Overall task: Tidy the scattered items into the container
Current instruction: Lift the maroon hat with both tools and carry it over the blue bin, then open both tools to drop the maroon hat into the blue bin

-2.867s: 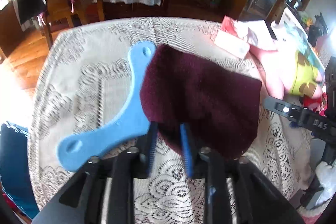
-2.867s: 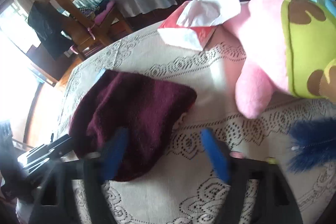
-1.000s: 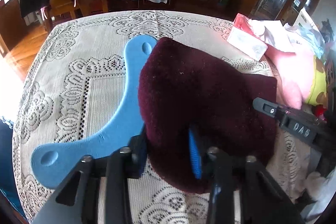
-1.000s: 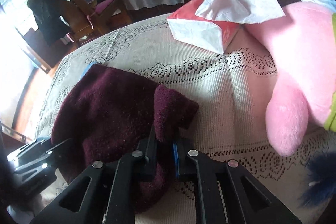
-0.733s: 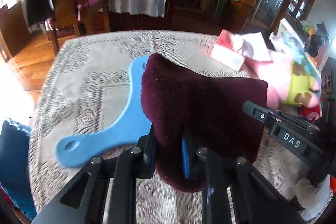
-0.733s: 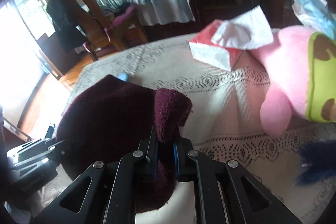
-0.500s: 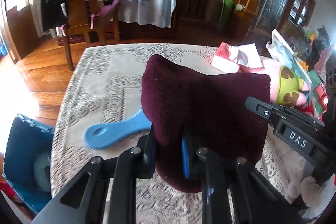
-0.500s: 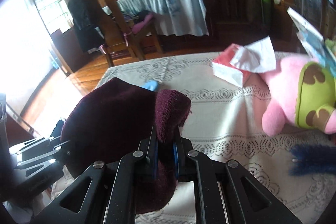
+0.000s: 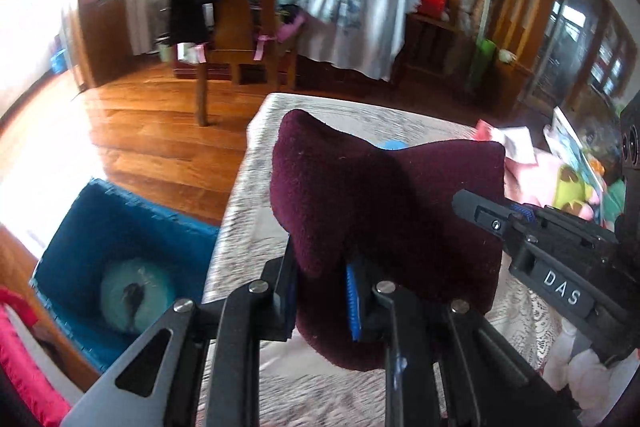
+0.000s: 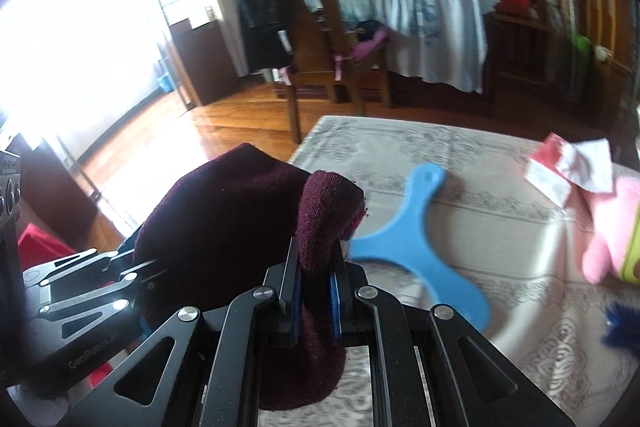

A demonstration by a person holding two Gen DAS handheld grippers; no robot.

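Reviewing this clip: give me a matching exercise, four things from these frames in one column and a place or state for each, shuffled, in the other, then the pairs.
Things:
1. maroon knit hat
2. blue plastic piece
3. blue bin
4. tissue pack

Places or states:
A. on the floor beside the table
B. lying flat on the lace tablecloth
C. held up by both tools
D. near the pink plush toy

Pairs: 1-C, 2-B, 3-A, 4-D

home dining room: lace-covered table (image 10: 480, 187), wooden chair (image 9: 240, 7)
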